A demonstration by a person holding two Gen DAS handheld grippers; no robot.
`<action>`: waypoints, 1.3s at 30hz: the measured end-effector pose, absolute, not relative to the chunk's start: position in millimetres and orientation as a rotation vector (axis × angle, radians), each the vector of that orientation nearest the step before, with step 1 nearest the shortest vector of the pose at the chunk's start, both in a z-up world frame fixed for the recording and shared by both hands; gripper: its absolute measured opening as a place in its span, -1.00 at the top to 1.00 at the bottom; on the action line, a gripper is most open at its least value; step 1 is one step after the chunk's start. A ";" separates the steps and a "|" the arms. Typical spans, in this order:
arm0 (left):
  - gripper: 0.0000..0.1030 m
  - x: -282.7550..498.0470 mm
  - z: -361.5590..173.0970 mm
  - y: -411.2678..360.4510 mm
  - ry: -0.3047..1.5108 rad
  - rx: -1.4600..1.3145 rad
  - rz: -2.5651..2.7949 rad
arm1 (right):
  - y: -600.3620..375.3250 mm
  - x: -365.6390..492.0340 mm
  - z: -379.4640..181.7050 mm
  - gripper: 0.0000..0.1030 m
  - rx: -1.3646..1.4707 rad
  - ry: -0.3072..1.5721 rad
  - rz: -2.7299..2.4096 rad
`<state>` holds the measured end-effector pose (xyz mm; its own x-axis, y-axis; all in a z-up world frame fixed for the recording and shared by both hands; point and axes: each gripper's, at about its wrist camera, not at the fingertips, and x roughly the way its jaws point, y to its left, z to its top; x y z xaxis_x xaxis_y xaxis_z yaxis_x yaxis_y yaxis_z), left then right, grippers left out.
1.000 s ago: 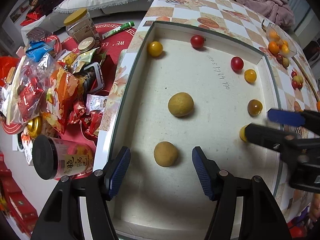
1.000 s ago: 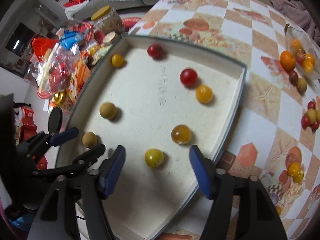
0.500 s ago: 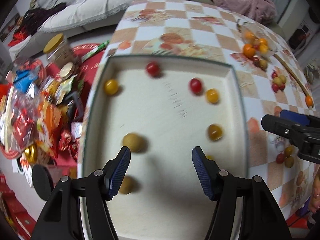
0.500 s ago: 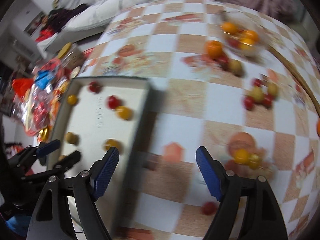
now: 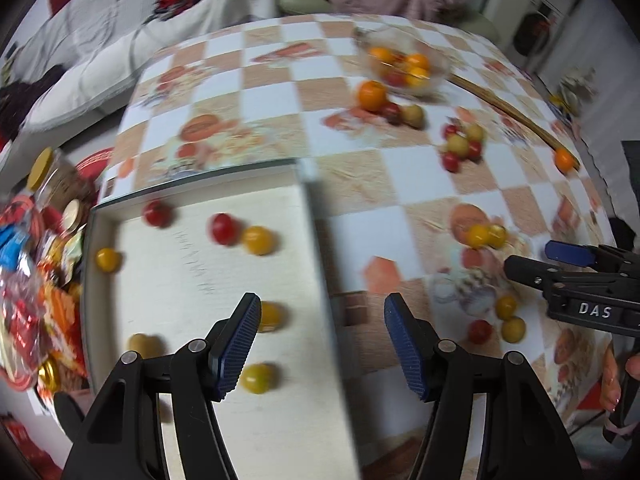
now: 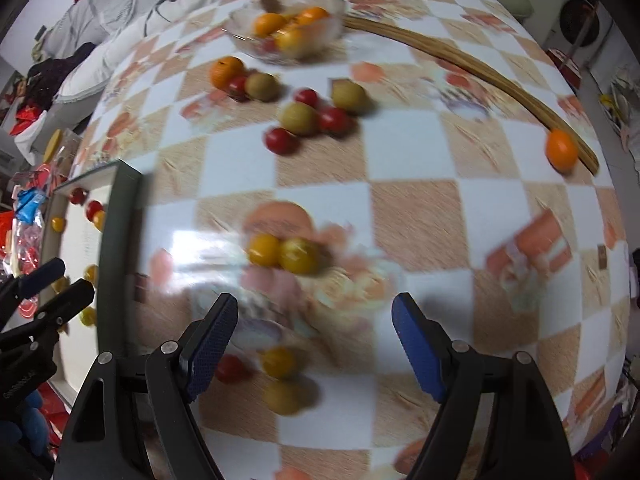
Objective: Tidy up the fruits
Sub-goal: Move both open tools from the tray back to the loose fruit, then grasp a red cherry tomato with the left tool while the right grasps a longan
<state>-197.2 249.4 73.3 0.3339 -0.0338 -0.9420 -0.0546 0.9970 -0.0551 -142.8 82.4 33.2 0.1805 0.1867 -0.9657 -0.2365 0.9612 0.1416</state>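
A shallow white tray (image 5: 200,178) holds several red, yellow and tan small fruits, among them a red tomato (image 5: 223,229) and a yellow one (image 5: 258,240). My left gripper (image 5: 322,304) hangs open and empty over the tray's right wall. More fruit lies loose on the checkered tablecloth: a yellow pair (image 6: 282,253), a red, yellow and greenish trio (image 6: 276,362), and a red and green cluster (image 6: 316,114). My right gripper (image 6: 314,304) is open and empty above the cloth, between the pair and the trio. It also shows at the right edge of the left wrist view (image 5: 536,260).
A glass bowl (image 6: 288,20) of oranges stands at the far side, with a long wooden stick (image 6: 472,66) and a lone orange (image 6: 562,150) to its right. Snack packets and jars (image 5: 36,264) crowd the space left of the tray. A hand (image 5: 614,376) shows at the right.
Both grippers have swept right, off the tray's middle: the left now straddles the tray's right wall, the right is over the tablecloth fruit. The right jaws stand a little wider.
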 end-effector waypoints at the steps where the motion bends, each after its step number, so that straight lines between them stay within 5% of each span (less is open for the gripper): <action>1: -0.27 -196.8 72.0 242.5 1.236 -0.071 -0.002 | 78.2 -145.8 31.4 -0.60 -0.044 1.361 0.296; 14: -0.27 -205.3 50.7 203.1 1.306 0.011 -0.117 | 76.4 -196.6 13.2 -0.55 -0.128 1.375 0.406; 21: -0.27 -212.8 51.2 201.0 1.320 0.028 -0.112 | 93.6 -190.2 15.3 0.04 -0.189 1.309 0.445; 27: -0.27 -209.9 50.9 189.0 1.315 0.024 -0.159 | 89.7 -209.7 16.4 0.12 -0.263 1.309 0.490; 30: -0.27 -207.8 49.4 178.2 1.315 0.025 -0.196 | 77.5 -212.0 17.1 0.59 -0.271 1.311 0.453; 39: -0.27 -199.9 36.6 140.4 1.322 0.049 -0.300 | 30.8 -198.3 18.0 0.59 -0.167 1.339 0.344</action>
